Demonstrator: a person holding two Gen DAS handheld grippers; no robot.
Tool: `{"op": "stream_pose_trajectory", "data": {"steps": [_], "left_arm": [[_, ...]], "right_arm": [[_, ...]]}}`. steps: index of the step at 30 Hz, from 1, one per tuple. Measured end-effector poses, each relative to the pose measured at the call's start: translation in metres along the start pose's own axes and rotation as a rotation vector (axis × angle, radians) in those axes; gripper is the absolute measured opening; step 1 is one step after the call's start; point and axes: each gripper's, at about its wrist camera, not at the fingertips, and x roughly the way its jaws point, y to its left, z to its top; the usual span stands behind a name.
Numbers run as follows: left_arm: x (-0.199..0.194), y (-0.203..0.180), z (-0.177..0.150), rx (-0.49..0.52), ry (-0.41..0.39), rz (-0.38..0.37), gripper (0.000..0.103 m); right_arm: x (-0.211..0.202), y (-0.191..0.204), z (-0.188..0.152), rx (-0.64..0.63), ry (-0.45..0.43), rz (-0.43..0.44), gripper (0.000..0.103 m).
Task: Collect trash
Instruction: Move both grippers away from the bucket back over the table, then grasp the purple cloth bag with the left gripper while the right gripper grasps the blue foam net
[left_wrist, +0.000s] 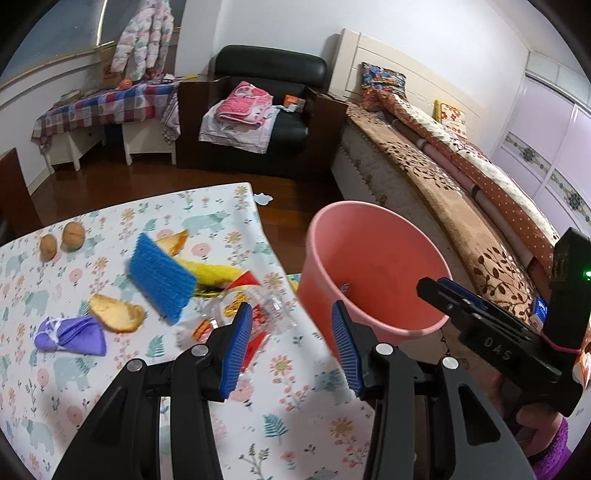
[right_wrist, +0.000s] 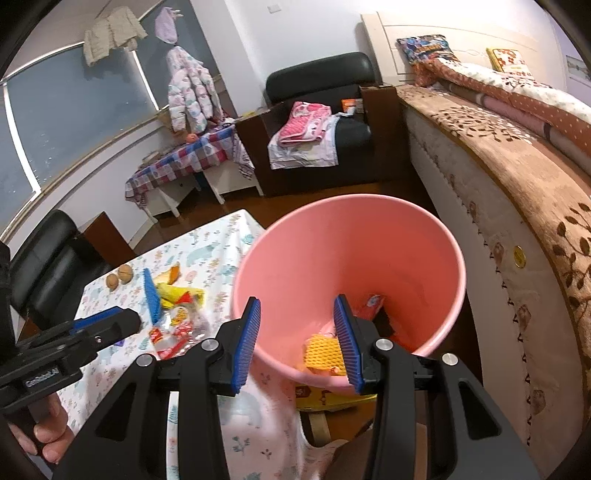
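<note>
The left gripper (left_wrist: 291, 343) stands spread, nothing between its pads, over the table's (left_wrist: 110, 387) edge; clear wrappers (left_wrist: 255, 314) lie just ahead, the blue sponge (left_wrist: 160, 278) beyond. The right gripper (right_wrist: 299, 343), likewise released and empty, hangs above the pink bucket (right_wrist: 369, 236), over yellow foam netting (right_wrist: 323, 350).

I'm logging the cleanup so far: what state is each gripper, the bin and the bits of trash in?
left gripper: open, nothing held, over the table edge
right gripper: open, nothing held, above the bin
pink bin: upright, some trash inside
yellow foam net: lying in the bin
clear wrapper: crumpled, on the table
blue sponge: on the table
</note>
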Motion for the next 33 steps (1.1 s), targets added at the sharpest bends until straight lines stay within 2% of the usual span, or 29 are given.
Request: {"op": "stream_pose_trajectory", "data": {"steps": [8,17,27,33], "left_arm": [[-0.013,0.029,-0.01,-0.047,-0.005,0.035,0.044],[-0.037,0.072,-0.027,-0.124,-0.022,0.117,0.044],[-0.054,0.128,-0.054,-0.22,-0.005,0.231,0.044],[-0.05,0.155,-0.058,-0.291,-0.002,0.266,0.044]], "right_arm": [[-0.002,0.023,-0.003,-0.051,-0.009,0.051,0.042],[0.0,0.046,-0.011,-0.108,0.004,0.092,0.042],[0.015,0.073,-0.027,-0.161,0.068,0.137,0.042],[0.02,0.088,-0.033,-0.196,0.089,0.161,0.042]]}}
